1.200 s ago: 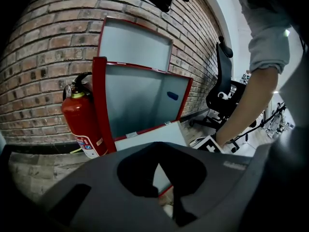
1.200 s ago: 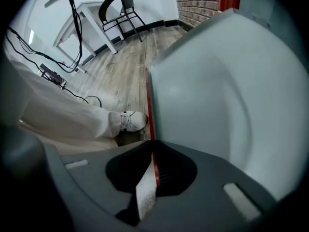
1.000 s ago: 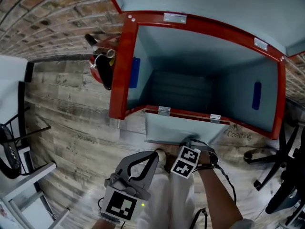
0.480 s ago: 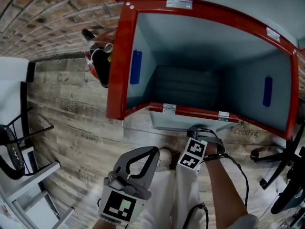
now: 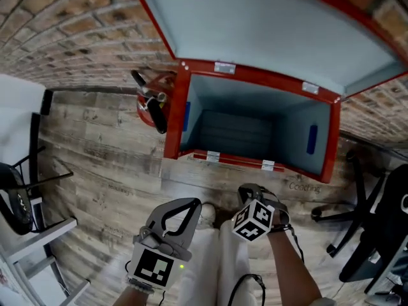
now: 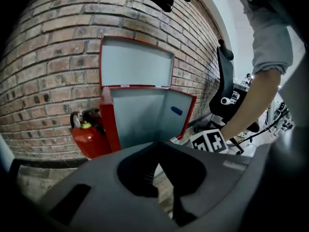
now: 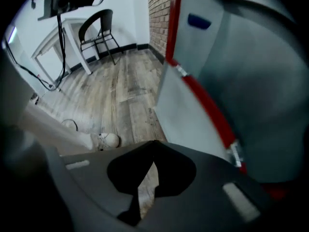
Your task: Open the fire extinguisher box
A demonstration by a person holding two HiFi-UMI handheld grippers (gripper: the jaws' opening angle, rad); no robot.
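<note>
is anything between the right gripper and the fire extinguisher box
Nothing visible. Only wooden floor lies between the right gripper and the fire extinguisher box, which already stands open with its lid up.

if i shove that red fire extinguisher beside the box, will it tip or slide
Probably heavy for its size: the fire extinguisher looks like a metal cylinder. It stands upright on the wood floor, so a high push may tip it; then it would likely roll.

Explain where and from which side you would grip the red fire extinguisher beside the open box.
Probably the black handle atop the fire extinguisher, approached from the front: it stands upright, brick wall behind, box close beside it, its body looking wide.
</note>
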